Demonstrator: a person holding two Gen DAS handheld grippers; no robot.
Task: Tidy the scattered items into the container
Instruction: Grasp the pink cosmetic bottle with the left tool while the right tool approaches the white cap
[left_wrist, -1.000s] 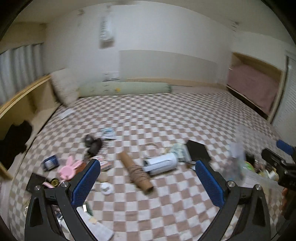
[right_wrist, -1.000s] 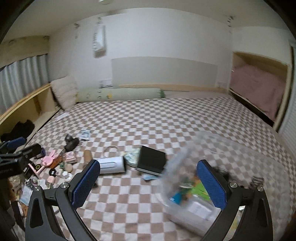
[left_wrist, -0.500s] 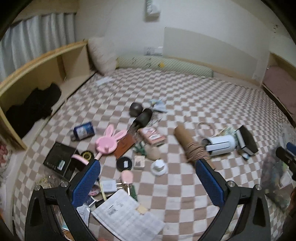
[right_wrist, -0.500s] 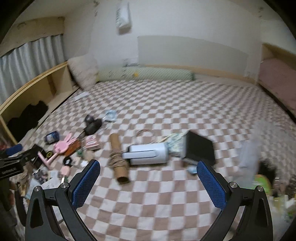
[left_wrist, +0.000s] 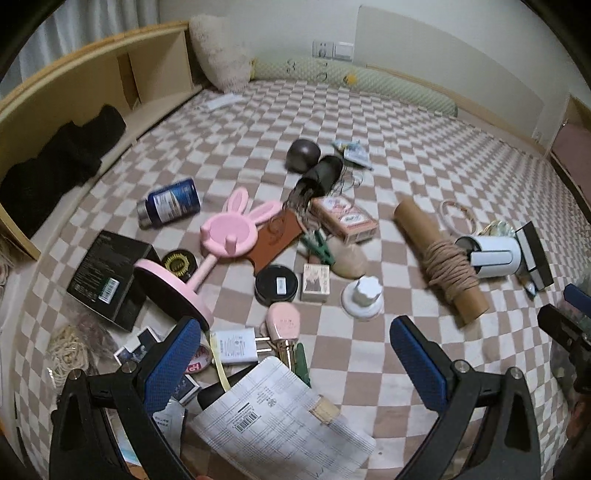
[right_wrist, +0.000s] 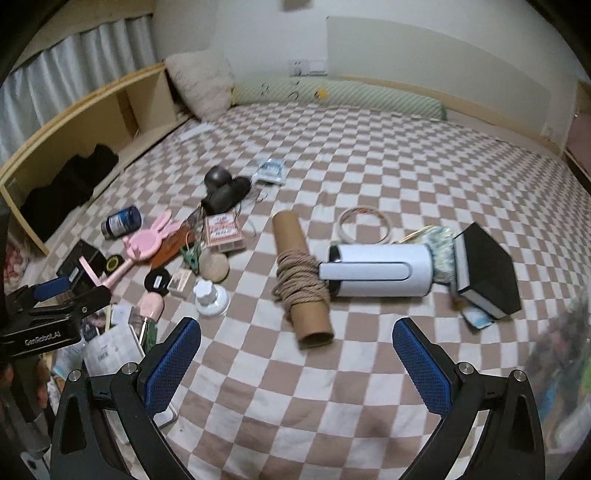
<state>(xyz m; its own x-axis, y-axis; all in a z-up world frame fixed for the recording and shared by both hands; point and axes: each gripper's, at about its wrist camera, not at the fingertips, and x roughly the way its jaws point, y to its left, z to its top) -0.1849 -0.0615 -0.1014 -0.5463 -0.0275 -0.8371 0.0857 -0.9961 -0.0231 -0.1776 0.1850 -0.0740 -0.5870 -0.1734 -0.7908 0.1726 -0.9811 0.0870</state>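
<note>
Between and just ahead of the right gripper (right_wrist: 295, 360), whose jaws stand wide apart, lies bare brown-and-white checked bedding (right_wrist: 354, 376); further ahead, the cardboard tube wound with tan cord (right_wrist: 301, 286) touches the white cylindrical device (right_wrist: 380, 275). The left gripper's (left_wrist: 295, 356) wide jaws frame a printed white paper sheet (left_wrist: 284, 421), a pink oval case (left_wrist: 283, 321) and a white knobbed lid (left_wrist: 363, 297), with clutter packed close beyond its left jaw. Past the right jaw of the right gripper a blurred, seemingly clear plastic container (right_wrist: 565, 373) crowds the edge.

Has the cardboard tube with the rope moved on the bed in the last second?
No. The cardboard tube still lies against the white dispenser, on the side away from the black box; only the cameras moved.
</note>
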